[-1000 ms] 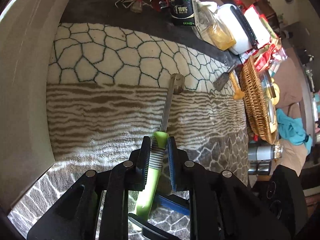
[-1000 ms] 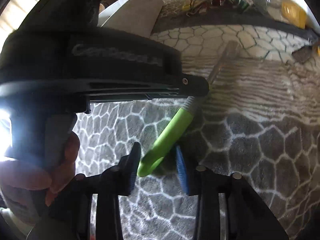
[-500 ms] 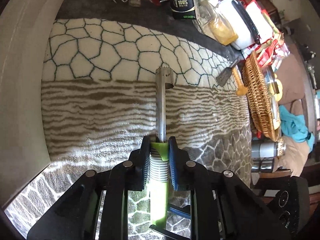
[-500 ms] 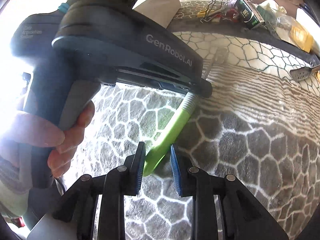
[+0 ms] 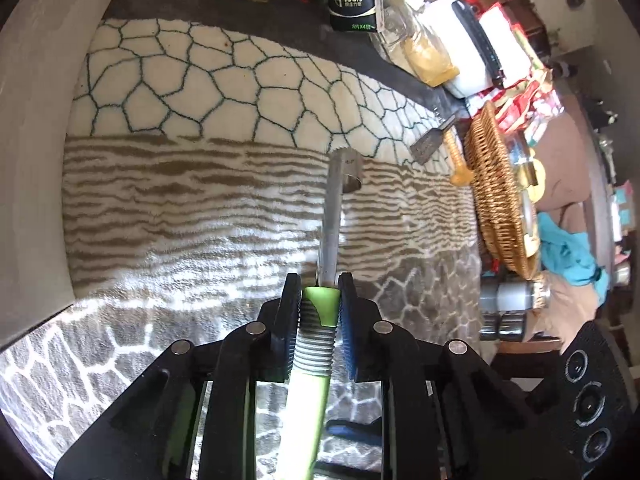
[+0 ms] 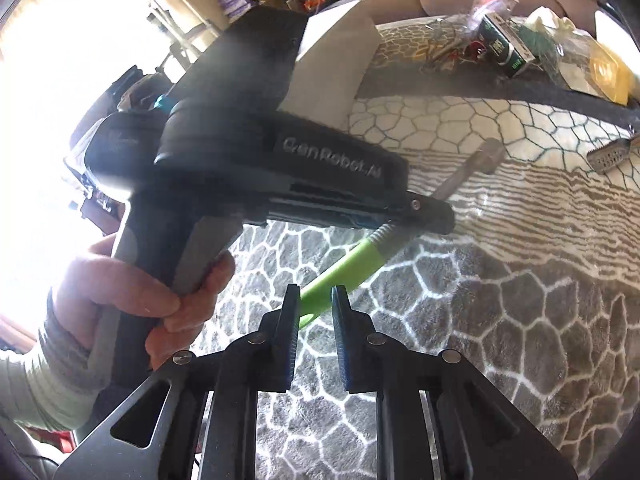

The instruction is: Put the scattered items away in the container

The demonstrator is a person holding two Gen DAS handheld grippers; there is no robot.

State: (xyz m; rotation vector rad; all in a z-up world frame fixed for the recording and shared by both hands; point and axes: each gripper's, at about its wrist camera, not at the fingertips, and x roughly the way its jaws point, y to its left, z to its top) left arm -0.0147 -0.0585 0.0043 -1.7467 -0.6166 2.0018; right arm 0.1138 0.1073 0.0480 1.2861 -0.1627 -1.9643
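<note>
Only the right wrist view shows us the hand that grips the left gripper's black housing, its sleeve below it. There the right gripper has just been closing around the green handle end of the corer; the narrow jaws flank that tip, though we cannot tell whether the pads touch it. From the left wrist view we see instead the left gripper pinching the corer's ribbed grey collar, the steel tube running straight ahead of the fingers to its toothed tip. Ahead and to the right of that gripper stands a wicker basket, tilted on edge. Beneath both grippers lies a plush blanket of cream cells, brown stripes and grey cobble pattern. Beyond it we note a dark tissue pack among household clutter.
</note>
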